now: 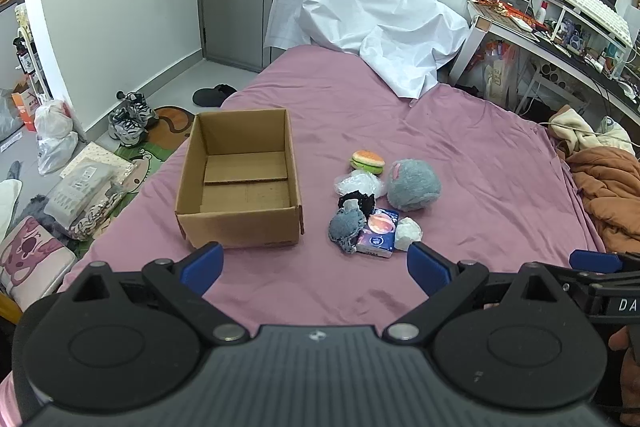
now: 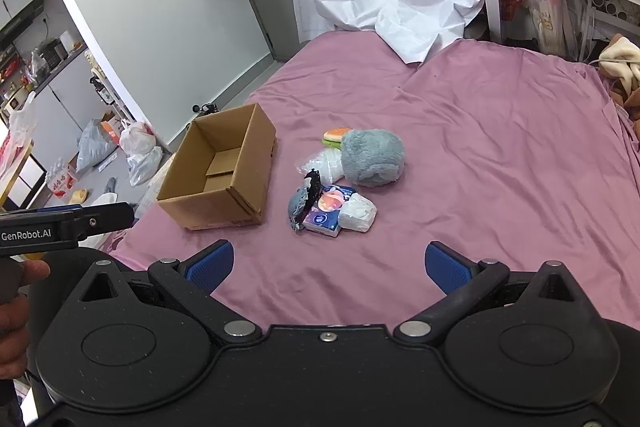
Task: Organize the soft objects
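An empty cardboard box (image 1: 240, 179) (image 2: 222, 169) stands open on the purple bed. To its right lies a cluster of soft items: a round grey plush (image 1: 412, 185) (image 2: 374, 157), a burger toy (image 1: 367, 161) (image 2: 336, 136), a clear plastic bag (image 1: 358, 183) (image 2: 322, 163), a small grey and black plush (image 1: 348, 225) (image 2: 302, 205), a blue tissue pack (image 1: 378, 233) (image 2: 326, 213) and a white wrapped pack (image 1: 408, 233) (image 2: 358, 213). My left gripper (image 1: 314, 267) hovers open in front of the box and cluster. My right gripper (image 2: 328, 265) is open, nearer than the cluster.
A white sheet (image 1: 360, 15) covers something at the bed's far end. An orange blanket (image 1: 608, 183) lies at the right edge. A cluttered desk (image 1: 560, 39) stands behind it. Shoes (image 1: 130, 121) and bags (image 1: 56, 135) litter the floor left of the bed.
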A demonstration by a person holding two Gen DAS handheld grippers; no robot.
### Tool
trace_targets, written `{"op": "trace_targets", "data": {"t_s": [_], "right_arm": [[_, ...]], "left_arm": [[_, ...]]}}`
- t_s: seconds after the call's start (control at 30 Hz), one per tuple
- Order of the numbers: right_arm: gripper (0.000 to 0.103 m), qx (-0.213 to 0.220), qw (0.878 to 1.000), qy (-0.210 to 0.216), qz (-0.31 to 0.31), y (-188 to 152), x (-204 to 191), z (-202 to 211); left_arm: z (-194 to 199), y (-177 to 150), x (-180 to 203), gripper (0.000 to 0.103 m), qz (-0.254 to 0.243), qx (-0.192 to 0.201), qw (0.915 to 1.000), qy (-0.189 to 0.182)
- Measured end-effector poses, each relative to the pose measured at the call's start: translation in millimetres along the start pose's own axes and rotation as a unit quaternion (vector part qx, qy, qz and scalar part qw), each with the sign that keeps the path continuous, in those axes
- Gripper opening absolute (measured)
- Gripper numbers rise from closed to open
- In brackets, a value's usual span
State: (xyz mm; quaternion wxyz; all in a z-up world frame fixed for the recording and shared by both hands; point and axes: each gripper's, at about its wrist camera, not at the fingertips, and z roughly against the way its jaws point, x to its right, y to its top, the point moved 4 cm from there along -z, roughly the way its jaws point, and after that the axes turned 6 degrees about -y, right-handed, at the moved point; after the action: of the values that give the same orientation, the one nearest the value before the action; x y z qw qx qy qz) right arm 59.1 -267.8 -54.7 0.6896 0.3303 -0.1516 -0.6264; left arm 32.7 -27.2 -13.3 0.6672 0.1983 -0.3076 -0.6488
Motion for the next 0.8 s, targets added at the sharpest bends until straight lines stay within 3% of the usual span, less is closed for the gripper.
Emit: {"op": "trace_targets", "data": {"t_s": [0.6,0.8], "right_arm": [[0.102,-0.015,0.999,0.033,-0.031,1.6,12.3,-42.3],[0.088,-0.030,0.997,0.047,-0.047,4.7,13.6,-66.8]], "left_arm": [[-50.2,5.3,9.1,0.095,0.017,0.005,0.9998,-0.009],[-72.8,8.0,12.4,0.088,0.018,-0.001,0.9997,-0.018]]}}
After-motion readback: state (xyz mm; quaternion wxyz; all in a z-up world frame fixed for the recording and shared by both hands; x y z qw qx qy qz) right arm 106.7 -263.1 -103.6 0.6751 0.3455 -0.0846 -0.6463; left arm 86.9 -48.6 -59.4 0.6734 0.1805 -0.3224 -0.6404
